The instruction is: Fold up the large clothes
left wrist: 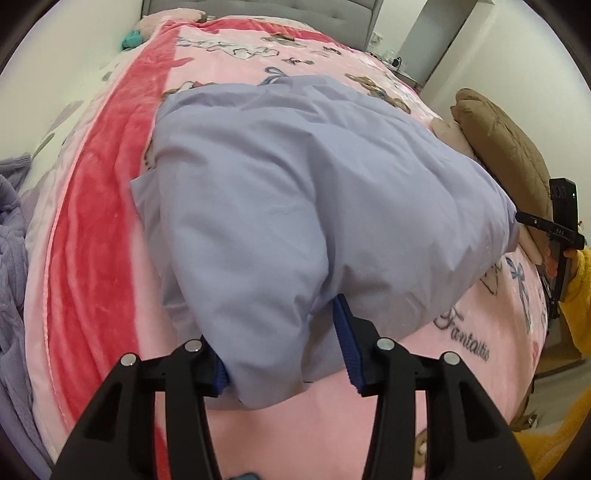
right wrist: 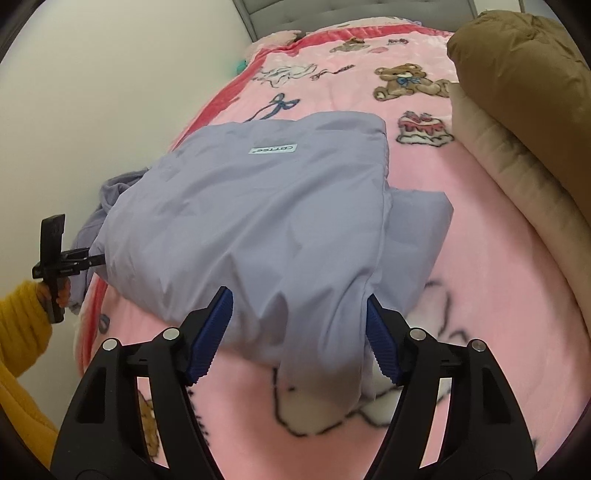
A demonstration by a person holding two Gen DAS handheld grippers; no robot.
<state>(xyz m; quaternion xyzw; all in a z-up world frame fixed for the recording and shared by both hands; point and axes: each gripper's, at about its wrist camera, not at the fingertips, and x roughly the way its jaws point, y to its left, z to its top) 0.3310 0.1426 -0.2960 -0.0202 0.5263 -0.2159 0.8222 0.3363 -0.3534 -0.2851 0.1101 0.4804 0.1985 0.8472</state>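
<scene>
A lavender padded jacket [left wrist: 295,192] [right wrist: 258,206] lies folded on the pink blanket [left wrist: 332,424] [right wrist: 480,258] of a bed, its white label [right wrist: 272,149] facing up. My left gripper [left wrist: 284,358] stands open around the jacket's near left edge; the fabric fills the gap between its blue pads without being pinched. My right gripper [right wrist: 297,339] is open wider, and the near right hem hangs loosely between its pads. Each gripper shows at the side of the other's view: the left gripper [right wrist: 55,266] and the right gripper [left wrist: 561,229], each held by a hand in a yellow sleeve [right wrist: 18,325].
A brown puffy garment [right wrist: 524,74] [left wrist: 506,147] rests on a beige folded one [right wrist: 498,166] along the bed's right side. A purple knit [left wrist: 11,258] lies at the left edge. A grey headboard [left wrist: 258,7] and white walls close off the far end.
</scene>
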